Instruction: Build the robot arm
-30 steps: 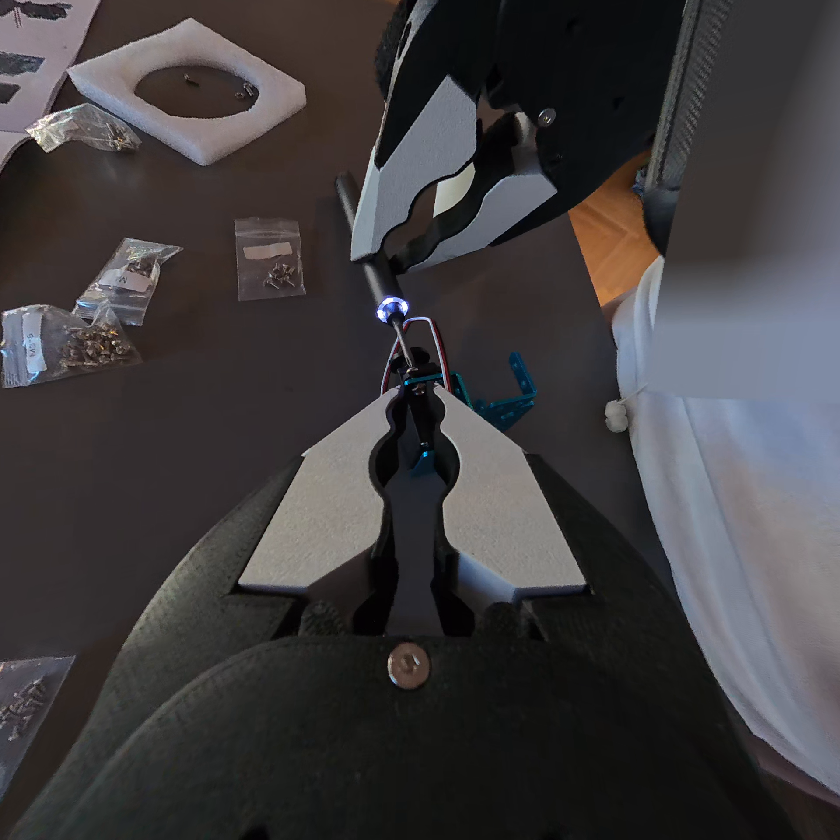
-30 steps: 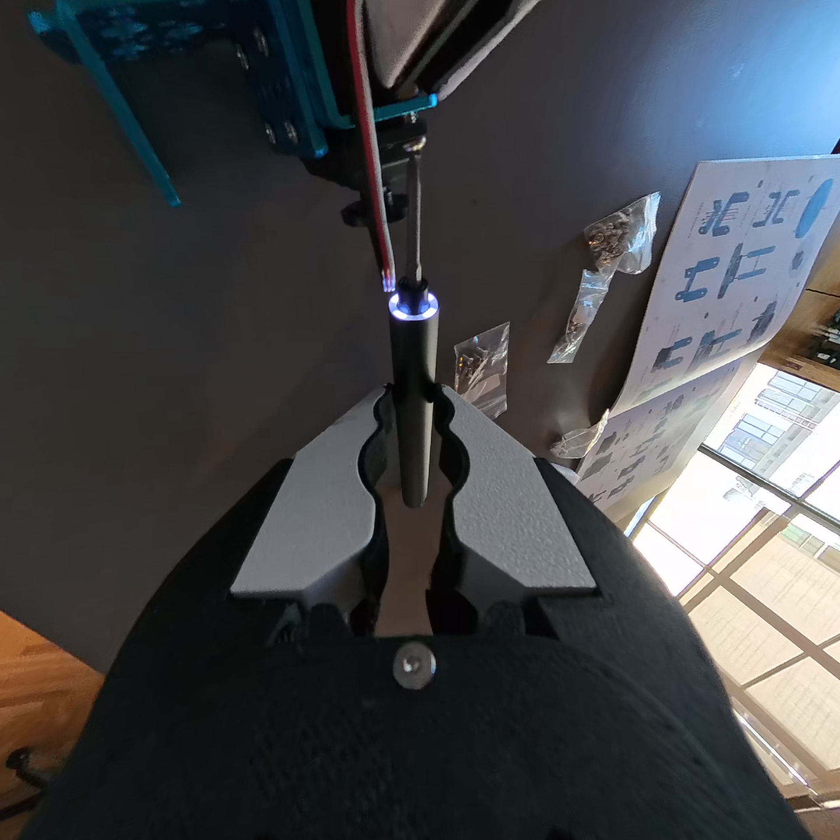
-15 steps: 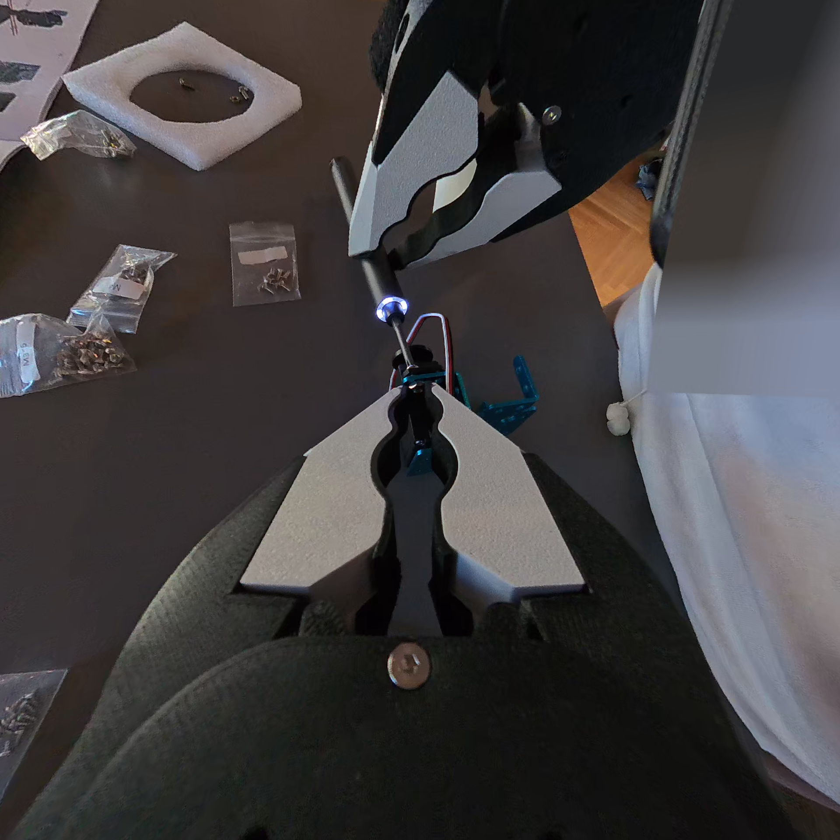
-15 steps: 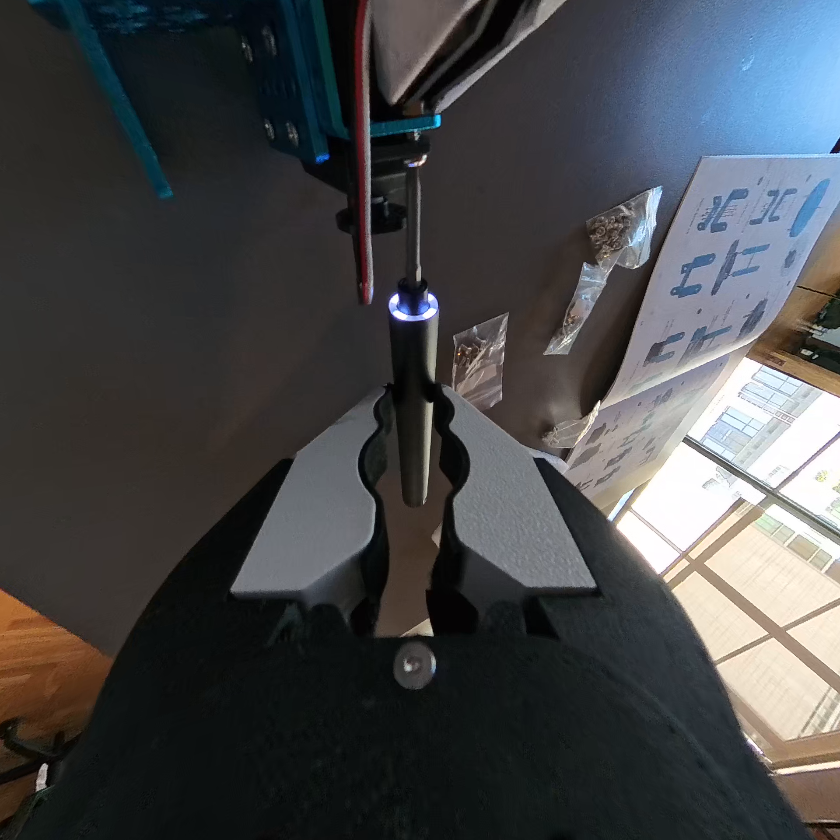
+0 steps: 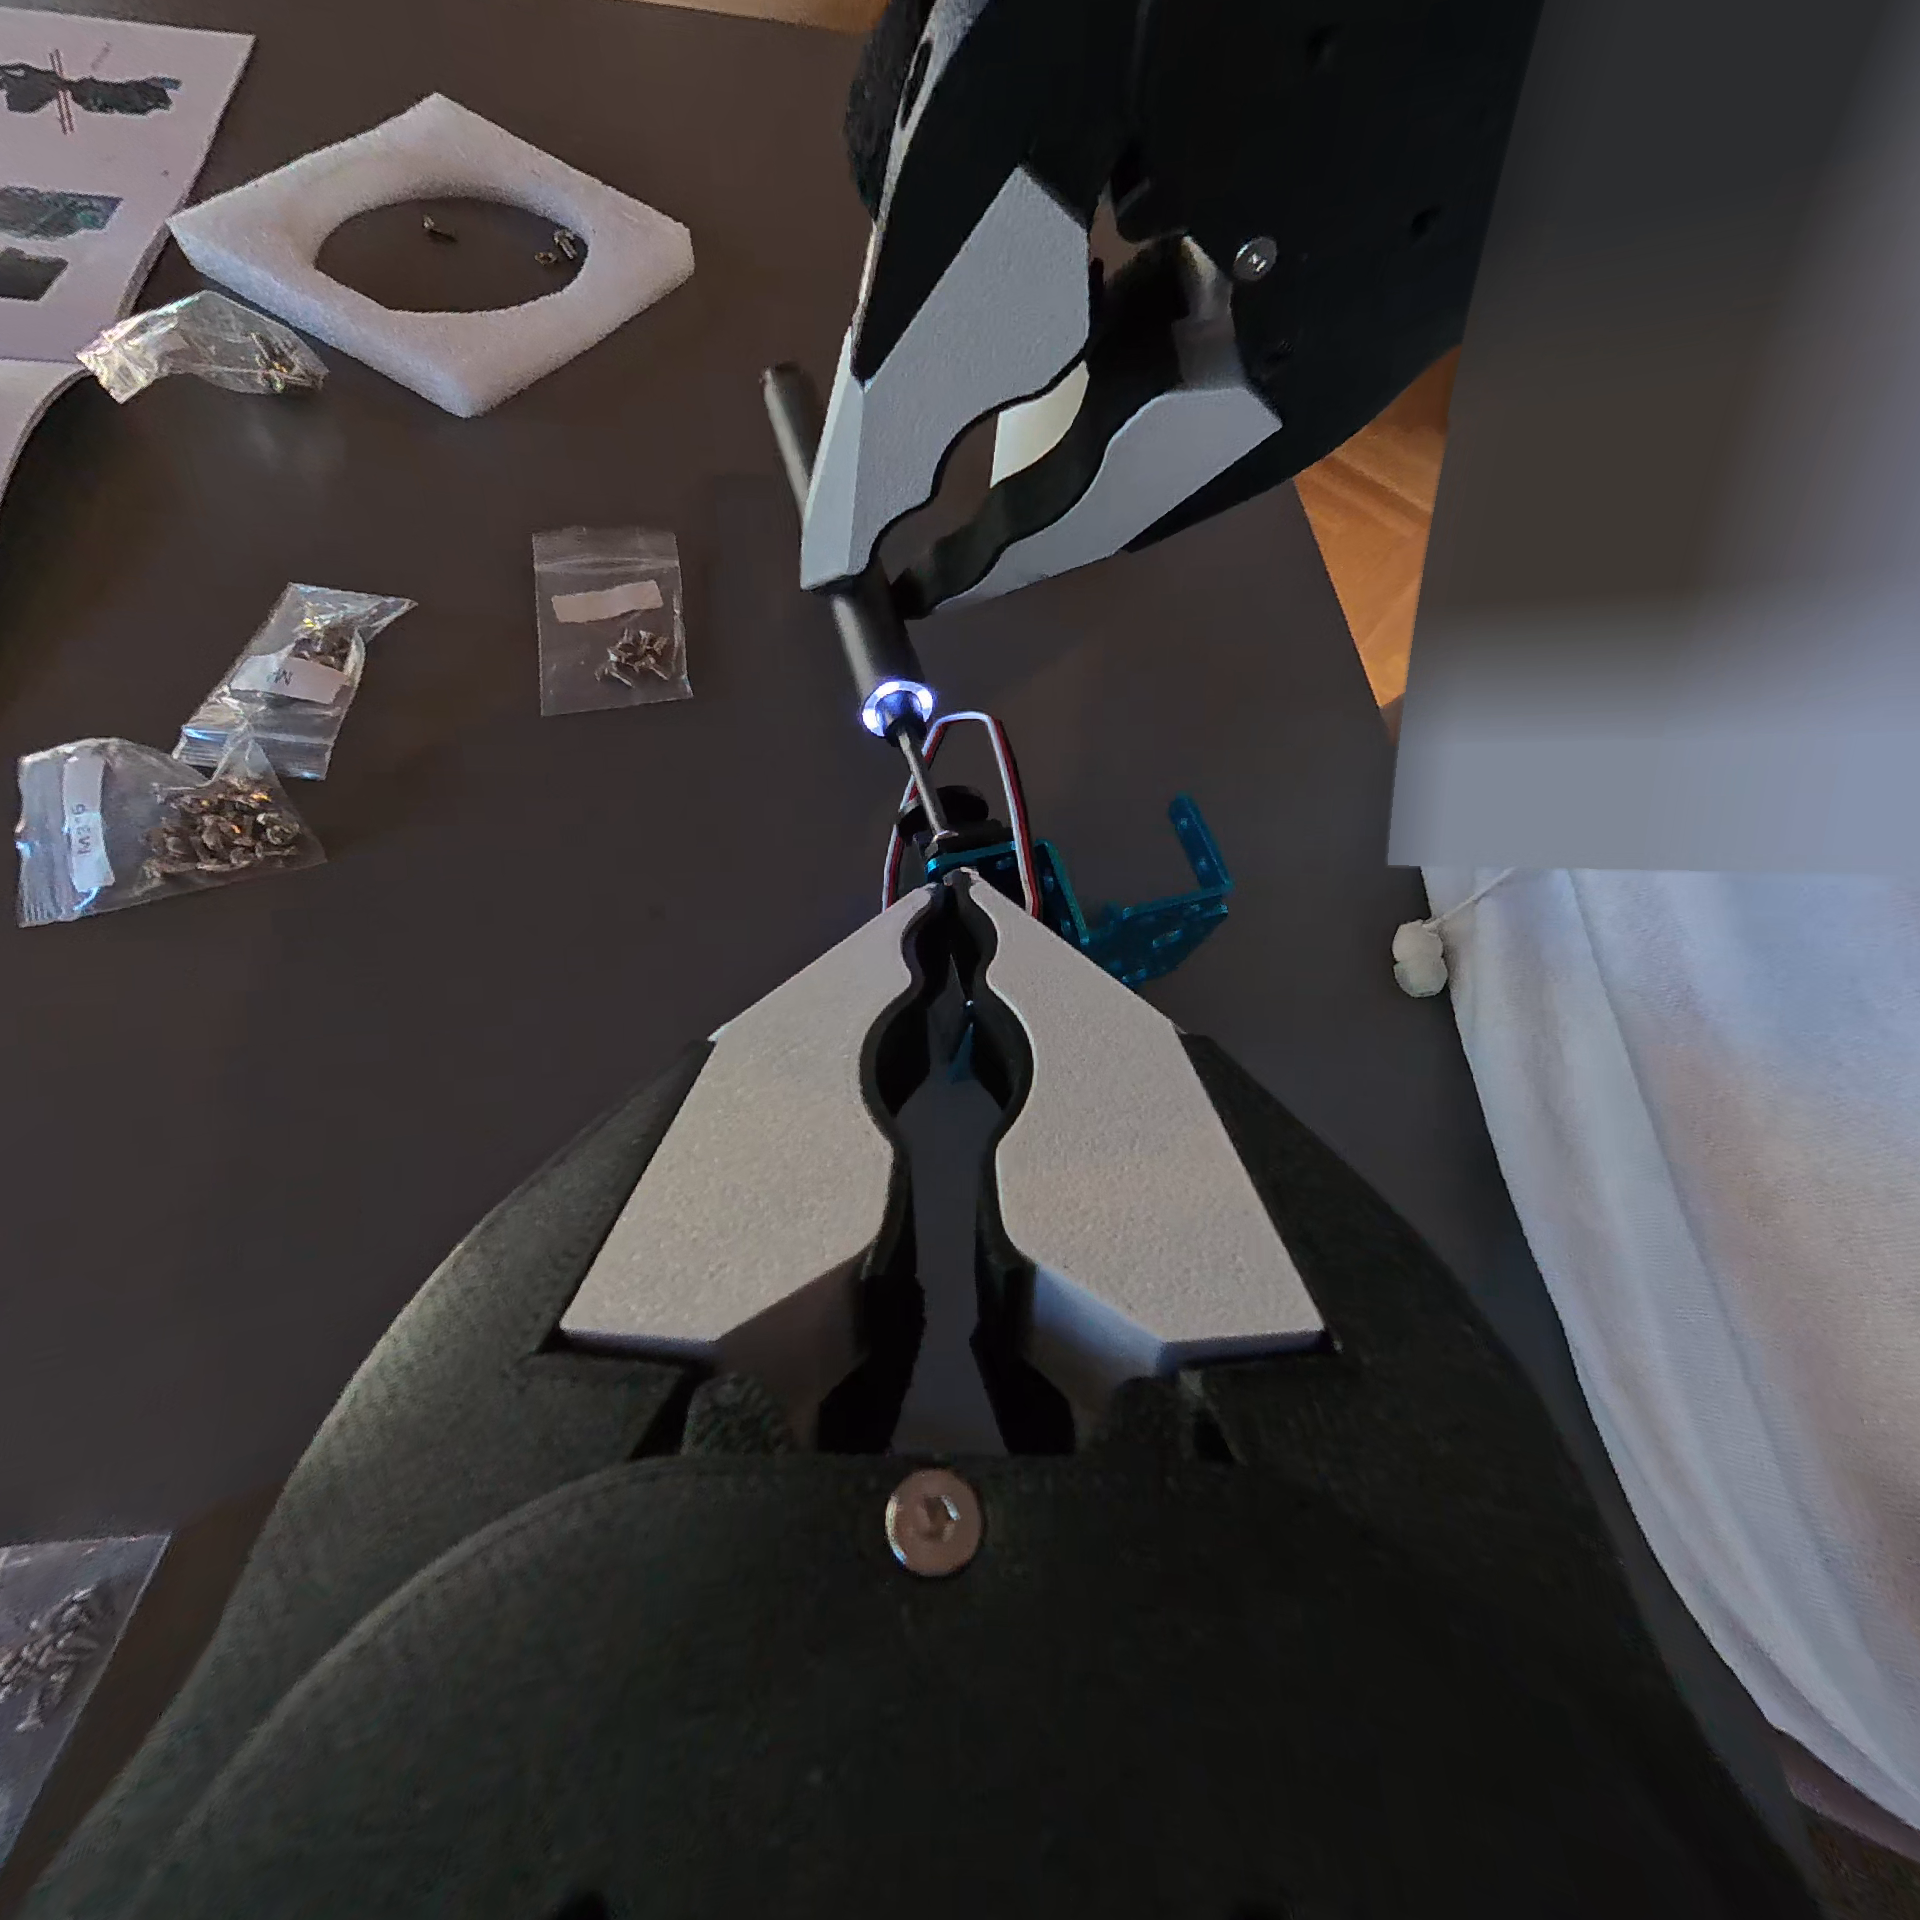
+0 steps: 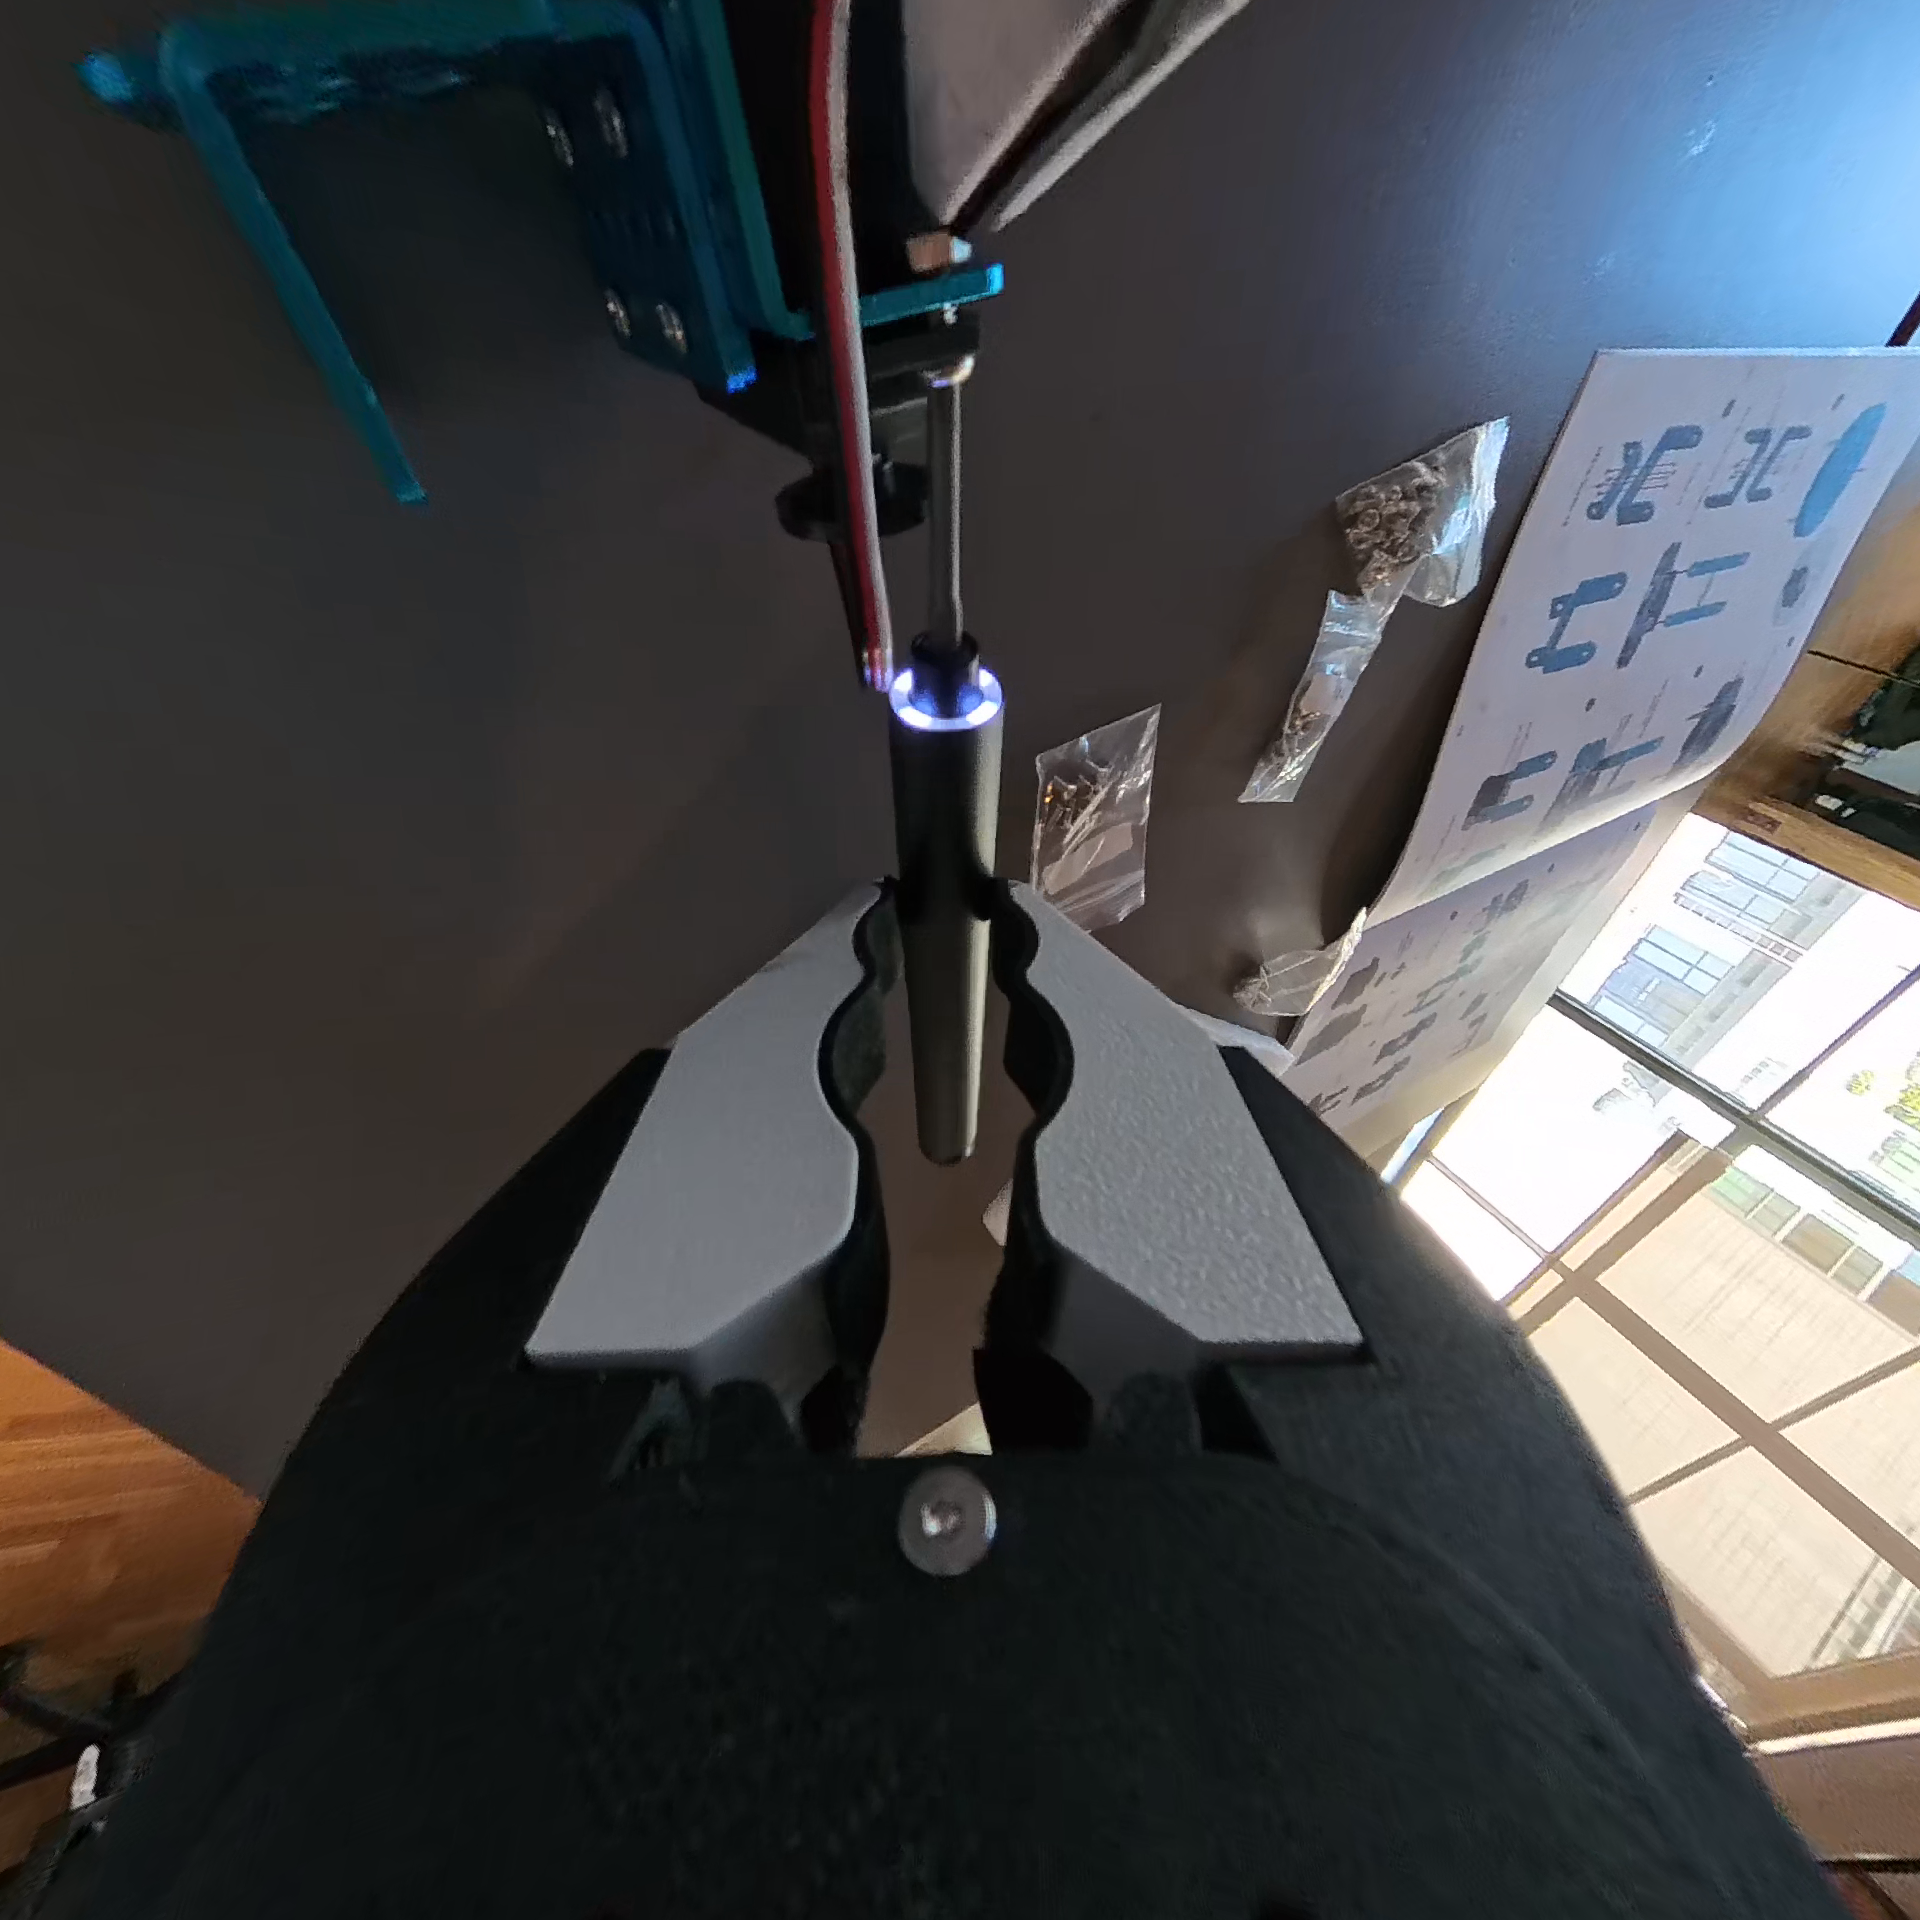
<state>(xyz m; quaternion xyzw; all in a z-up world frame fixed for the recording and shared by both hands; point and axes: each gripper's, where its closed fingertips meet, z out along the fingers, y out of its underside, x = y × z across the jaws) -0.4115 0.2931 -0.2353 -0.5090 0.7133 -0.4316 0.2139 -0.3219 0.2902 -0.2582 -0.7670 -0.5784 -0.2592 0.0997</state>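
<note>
My left gripper (image 5: 951, 883) is shut on a blue metal bracket assembly (image 5: 1132, 920) with a black servo and red-and-white wires, just above the dark table (image 5: 468, 1039). My right gripper (image 6: 940, 888) is shut on a slim black electric screwdriver (image 6: 943, 831) with a lit ring at its nose. Its bit (image 6: 943, 488) meets a screw on the blue bracket assembly (image 6: 665, 239). In the left wrist view the right gripper (image 5: 883, 582) comes in from above with the screwdriver (image 5: 873, 634) pointing down at the bracket.
Several small plastic bags of screws (image 5: 613, 623) lie on the table to the left, with a white foam frame (image 5: 436, 249) behind them. Printed sheets (image 6: 1683, 623) lie at the table's edge. A person's white garment (image 5: 1683, 1247) is at the right. Wooden floor (image 5: 1361, 499) lies beyond the table edge. About 10 centimeters separates my left fingertips from my right.
The right gripper and screwdriver have shifted slightly, and the bracket sits a little lower in the right wrist view. Both grips are unchanged.
</note>
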